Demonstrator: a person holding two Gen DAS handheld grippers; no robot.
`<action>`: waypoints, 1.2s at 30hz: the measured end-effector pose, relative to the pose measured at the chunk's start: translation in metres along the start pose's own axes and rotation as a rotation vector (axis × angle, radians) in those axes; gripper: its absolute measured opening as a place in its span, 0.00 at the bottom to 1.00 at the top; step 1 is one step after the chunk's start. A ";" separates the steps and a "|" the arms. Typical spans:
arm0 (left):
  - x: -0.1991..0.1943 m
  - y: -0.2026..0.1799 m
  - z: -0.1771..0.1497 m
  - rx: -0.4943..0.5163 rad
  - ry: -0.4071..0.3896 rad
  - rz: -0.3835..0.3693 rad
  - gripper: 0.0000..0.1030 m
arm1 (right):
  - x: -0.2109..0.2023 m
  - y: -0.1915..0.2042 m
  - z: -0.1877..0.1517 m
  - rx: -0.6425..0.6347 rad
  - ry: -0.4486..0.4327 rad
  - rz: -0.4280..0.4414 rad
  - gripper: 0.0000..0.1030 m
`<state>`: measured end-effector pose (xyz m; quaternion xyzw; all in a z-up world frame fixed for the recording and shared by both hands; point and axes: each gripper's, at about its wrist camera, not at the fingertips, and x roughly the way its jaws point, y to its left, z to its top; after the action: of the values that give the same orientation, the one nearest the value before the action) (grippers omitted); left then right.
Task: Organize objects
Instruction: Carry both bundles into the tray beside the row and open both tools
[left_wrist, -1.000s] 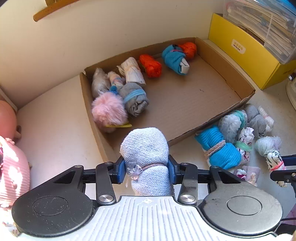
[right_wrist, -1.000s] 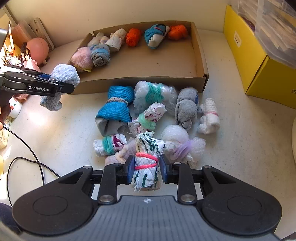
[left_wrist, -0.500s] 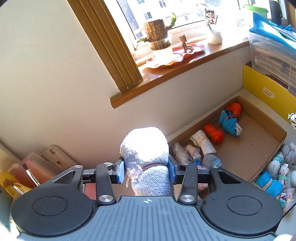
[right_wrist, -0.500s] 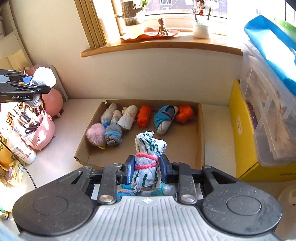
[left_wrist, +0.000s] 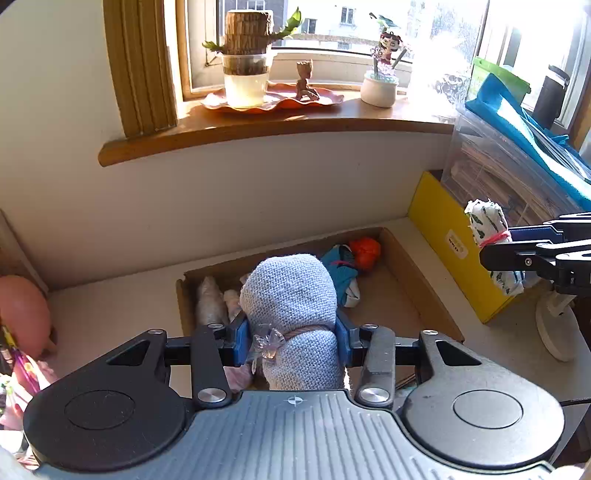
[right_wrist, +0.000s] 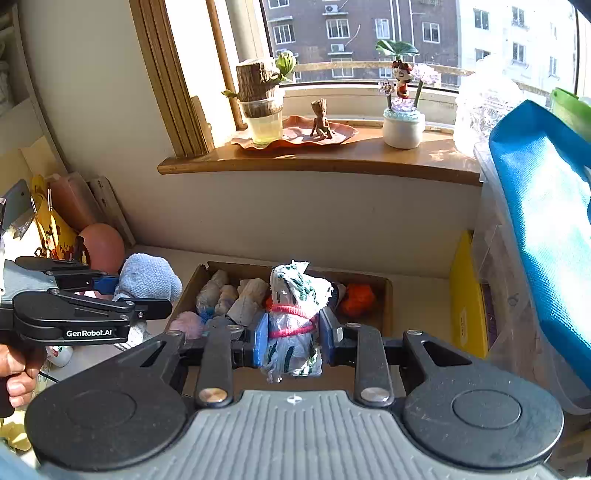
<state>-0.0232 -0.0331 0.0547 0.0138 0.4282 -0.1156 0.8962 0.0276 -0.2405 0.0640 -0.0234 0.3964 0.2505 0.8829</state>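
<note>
Left gripper (left_wrist: 293, 341): jaws closed on light-blue knitted bundle (left_wrist: 291, 295), held above the near end of the cardboard box (left_wrist: 413, 280). Right gripper (right_wrist: 293, 339): jaws closed on white-green bundle (right_wrist: 293, 295) tied with pink bands, also raised over the box. Box, on the surface (left_wrist: 110, 314), holds several rolled bundles along its far wall, including 1 orange bundle (left_wrist: 365, 251).

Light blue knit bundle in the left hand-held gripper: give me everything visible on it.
The light blue knit bundle is a rolled, sock-like piece of coarse knit fabric, rounded on top and cinched at the waist by a brownish band with a small clear ornament. It stands upright, clamped at the waist between the blue pads of the left hand-held gripper, held in the air in front of the cardboard box. Only the pads touch it. The right wrist view shows it from the side.
</note>
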 end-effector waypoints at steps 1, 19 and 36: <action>0.010 -0.006 -0.002 -0.018 0.014 -0.017 0.49 | 0.004 -0.001 -0.001 -0.001 0.010 0.007 0.25; 0.139 0.001 -0.003 -0.024 0.185 -0.008 0.49 | 0.142 -0.002 -0.024 -0.198 0.251 0.097 0.26; 0.176 0.022 -0.007 -0.085 0.265 -0.027 0.50 | 0.191 -0.001 -0.029 -0.285 0.315 0.111 0.25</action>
<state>0.0828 -0.0450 -0.0870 -0.0146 0.5475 -0.1066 0.8299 0.1151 -0.1669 -0.0923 -0.1650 0.4909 0.3457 0.7825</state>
